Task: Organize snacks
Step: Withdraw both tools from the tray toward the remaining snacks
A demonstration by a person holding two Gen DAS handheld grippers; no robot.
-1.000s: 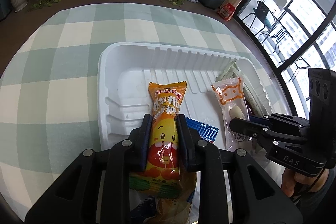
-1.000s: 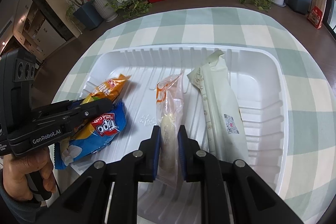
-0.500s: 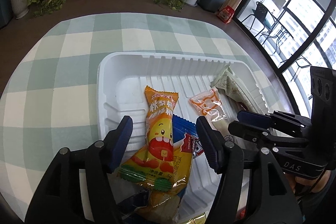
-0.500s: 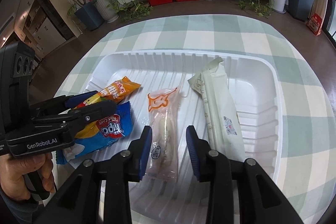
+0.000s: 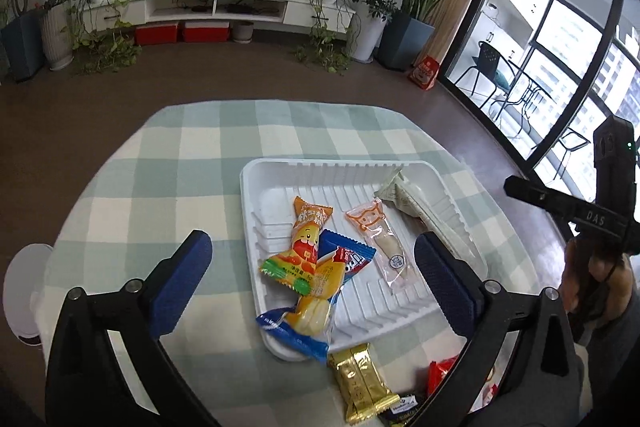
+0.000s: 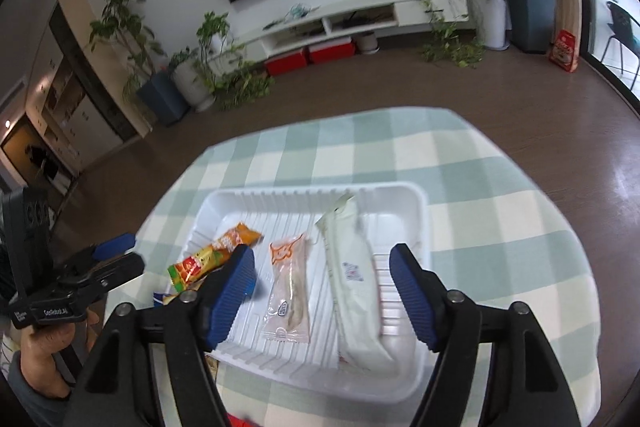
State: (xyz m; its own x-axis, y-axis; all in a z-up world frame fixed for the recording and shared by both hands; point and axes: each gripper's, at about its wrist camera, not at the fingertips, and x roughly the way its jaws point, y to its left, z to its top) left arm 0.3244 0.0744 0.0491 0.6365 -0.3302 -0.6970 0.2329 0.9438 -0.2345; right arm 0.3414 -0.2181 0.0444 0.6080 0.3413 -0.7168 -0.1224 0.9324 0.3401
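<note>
A white tray point(image 5: 249, 187) on the checked cloth holds an orange snack pack point(image 5: 307, 231) lying over a blue pack point(image 5: 352, 259). Beside them lie a clear sausage pack with orange print point(image 5: 386, 247) and a long pale pack point(image 5: 424, 215). My left gripper point(image 5: 312, 243) hovers well above the tray's near left part. Its jaws are opening wide and nothing is between the pads. My right gripper point(image 6: 322, 253) hangs above the sausage pack point(image 6: 290, 287) and the pale pack point(image 6: 352, 275). Its jaws are also opening, and they are clear of both packs.
Off the tray's near edge lie a gold pack point(image 5: 360, 383), a red pack point(image 5: 440, 375) and a dark one partly hidden. A white round object point(image 5: 24, 291) sits at the table's left edge. Checked cloth point(image 5: 160, 167) stretches left and beyond the tray. Dark floor surrounds the table.
The left gripper let go of the orange snack pack and the right one let go of the sausage pack. Both packs stay in the tray. Both grippers opened and rose back from it.
</note>
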